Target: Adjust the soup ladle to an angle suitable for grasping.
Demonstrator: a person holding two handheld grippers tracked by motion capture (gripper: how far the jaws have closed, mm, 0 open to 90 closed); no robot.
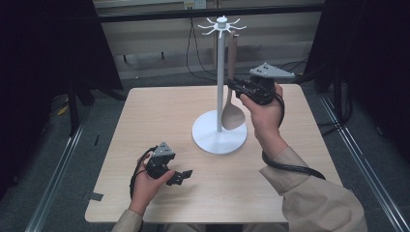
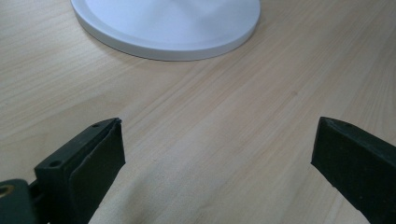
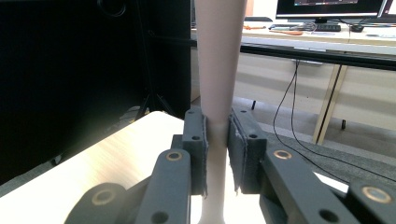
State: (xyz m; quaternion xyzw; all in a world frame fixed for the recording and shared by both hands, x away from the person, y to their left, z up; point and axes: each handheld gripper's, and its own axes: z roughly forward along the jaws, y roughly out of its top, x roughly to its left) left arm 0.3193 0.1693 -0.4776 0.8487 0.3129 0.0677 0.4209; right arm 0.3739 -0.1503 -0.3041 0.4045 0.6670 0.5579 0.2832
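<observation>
A wooden table (image 1: pixel 159 116) carries a white stand (image 1: pixel 220 133) whose pole rises from a round base to a ring of hooks at the top. A beige spoon (image 1: pixel 233 108) hangs upright beside the pole, bowl down, just above the base. The right gripper (image 1: pixel 238 88) clamps the spoon's handle (image 3: pixel 218 60) between its pads, above the bowl. The left gripper (image 1: pixel 183 177) rests low over the table near the front edge, well apart from the stand, its jaws spread wide with nothing between them.
</observation>
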